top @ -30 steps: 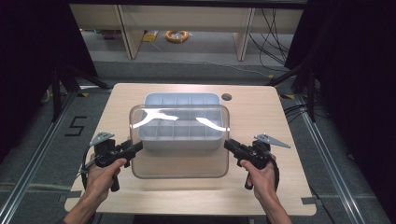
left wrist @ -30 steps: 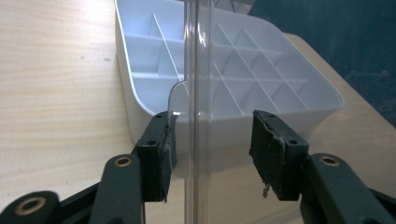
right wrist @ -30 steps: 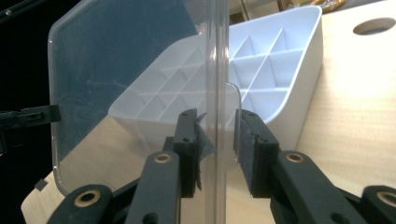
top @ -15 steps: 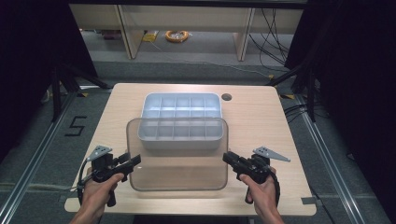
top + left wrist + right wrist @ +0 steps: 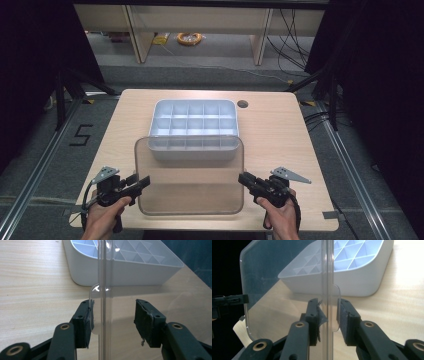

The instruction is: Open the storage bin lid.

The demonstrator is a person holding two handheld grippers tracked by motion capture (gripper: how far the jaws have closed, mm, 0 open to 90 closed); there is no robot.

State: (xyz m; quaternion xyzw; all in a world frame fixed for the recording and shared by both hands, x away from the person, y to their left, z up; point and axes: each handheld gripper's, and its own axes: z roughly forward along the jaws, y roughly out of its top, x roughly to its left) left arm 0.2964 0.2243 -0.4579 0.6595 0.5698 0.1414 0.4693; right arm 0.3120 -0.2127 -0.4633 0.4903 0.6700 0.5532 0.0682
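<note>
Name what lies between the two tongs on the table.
In the high view, the clear lid spans the stretch from the left tongs to the right tongs, each gripping one side edge; its far edge overlaps the white compartment tray.

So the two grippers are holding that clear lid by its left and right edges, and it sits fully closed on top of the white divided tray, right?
Not quite. The left gripper and right gripper do hold the clear lid by its side edges, but the high view shows it pulled toward the person, overlapping just the near edge of the white divided tray, whose compartments lie uncovered.
</note>
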